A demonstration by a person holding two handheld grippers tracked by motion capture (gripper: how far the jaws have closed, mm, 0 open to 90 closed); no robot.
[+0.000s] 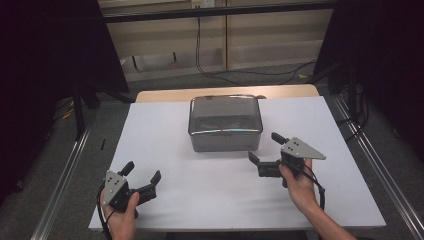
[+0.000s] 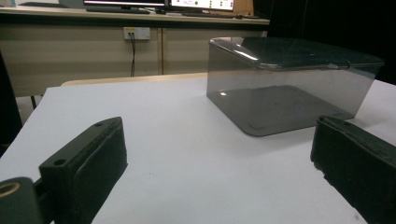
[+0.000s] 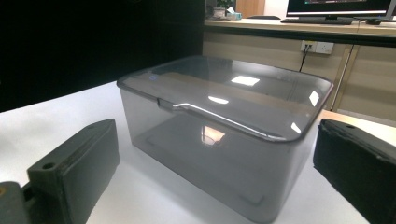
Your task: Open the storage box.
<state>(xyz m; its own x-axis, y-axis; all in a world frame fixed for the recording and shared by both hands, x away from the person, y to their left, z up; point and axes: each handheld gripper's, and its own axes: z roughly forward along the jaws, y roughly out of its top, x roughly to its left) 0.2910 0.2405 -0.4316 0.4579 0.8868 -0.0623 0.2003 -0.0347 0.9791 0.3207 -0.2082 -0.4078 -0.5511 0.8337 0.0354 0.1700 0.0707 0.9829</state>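
Right gripper (image 1: 267, 150): held in the person's right hand (image 1: 299, 185), jaws spread wide and empty, hovering just off the box's near right corner; the grey plate sits on top of it.
Right gripper view: the two black jaws stand far apart at the bottom corners, with the box (image 3: 224, 135) between and beyond them, close and not touching either jaw.
Left gripper (image 1: 144, 174): held in the left hand (image 1: 122, 215) near the table's front left, jaws spread and holding nothing.
Left gripper view: the jaws frame bare table, and the box (image 2: 289, 84) lies ahead and toward the right jaw, well apart from both.
Box (image 1: 225, 122): smoky, see-through plastic with rounded corners, its lid (image 3: 233, 95) on, a small tab on the lid's edge facing the right gripper; it stands flat at the middle of the table, toward the far edge.
Box contents: cannot tell through the tinted walls.
Table (image 1: 165, 130): white top, wooden edge showing at the far side.
Beyond: a beige wall with a socket (image 2: 134, 32) and hanging cables.
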